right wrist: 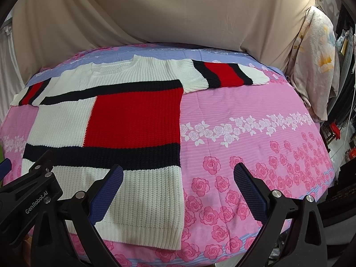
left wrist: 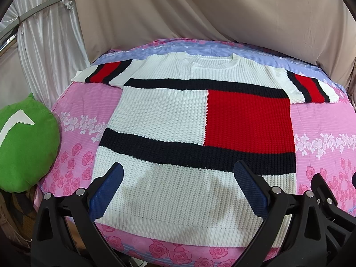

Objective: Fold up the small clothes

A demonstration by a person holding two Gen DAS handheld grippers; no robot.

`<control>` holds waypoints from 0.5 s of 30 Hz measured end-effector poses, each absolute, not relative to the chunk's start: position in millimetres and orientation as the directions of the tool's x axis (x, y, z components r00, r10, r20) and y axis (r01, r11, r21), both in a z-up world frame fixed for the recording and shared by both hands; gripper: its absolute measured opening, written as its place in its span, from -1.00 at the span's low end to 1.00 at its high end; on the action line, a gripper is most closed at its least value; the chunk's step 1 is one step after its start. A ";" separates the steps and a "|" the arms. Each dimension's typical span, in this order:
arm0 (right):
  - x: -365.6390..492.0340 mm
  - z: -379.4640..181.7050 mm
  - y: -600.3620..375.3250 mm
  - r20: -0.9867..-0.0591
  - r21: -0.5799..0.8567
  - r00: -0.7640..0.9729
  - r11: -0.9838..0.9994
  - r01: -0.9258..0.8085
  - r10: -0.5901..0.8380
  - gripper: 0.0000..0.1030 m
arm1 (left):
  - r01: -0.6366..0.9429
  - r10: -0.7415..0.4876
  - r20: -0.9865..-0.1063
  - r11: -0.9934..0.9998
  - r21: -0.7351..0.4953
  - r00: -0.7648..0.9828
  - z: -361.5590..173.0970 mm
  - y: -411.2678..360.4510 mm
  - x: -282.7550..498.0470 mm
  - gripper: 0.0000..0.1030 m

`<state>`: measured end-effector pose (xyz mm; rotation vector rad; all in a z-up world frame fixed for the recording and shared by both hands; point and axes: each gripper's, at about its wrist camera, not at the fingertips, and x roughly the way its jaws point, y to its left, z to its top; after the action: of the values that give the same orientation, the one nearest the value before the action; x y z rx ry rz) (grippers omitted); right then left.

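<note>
"GenRobot.AI" printed on left gripper point(right wrist: 31, 178) body. Left gripper and right gripper point(right wrist: 178, 191): jaws wide, holding nothing, above knit sweater point(left wrist: 178, 122) spread flat on floral bedsheet point(right wrist: 244, 122).

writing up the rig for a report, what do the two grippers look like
Both look alike: the left gripper and right gripper have black plastic frames with triangular cut-outs and round silver pivot bolts. Each carries two long fingers faced with dark blue textured pads. The right wrist view shows the left gripper's side, printed GenRobot.AI in white. No cables, hands or sleeves show.
</note>
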<state>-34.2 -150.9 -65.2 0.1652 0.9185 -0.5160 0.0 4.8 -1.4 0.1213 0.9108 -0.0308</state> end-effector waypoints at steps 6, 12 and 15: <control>-34.1 -65.6 -150.7 -0.793 -0.082 0.494 0.867 0.492 -0.356 0.90 | 0.078 0.025 -0.790 0.993 0.092 0.612 -1.3 4.3 0.6 0.88; -34.4 -65.7 -150.6 -0.793 -0.081 0.495 0.867 0.492 -0.355 0.90 | 0.078 0.025 -0.791 0.993 0.092 0.612 -1.4 4.1 0.6 0.88; -34.3 -65.8 -150.3 -0.793 -0.083 0.494 0.867 0.492 -0.356 0.90 | 0.079 0.026 -0.790 0.993 0.093 0.612 -1.3 3.9 0.6 0.88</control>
<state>-34.3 -150.3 -65.8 0.1625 0.9198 -0.5171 0.6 3.9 -1.3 0.1229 0.9120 -0.0307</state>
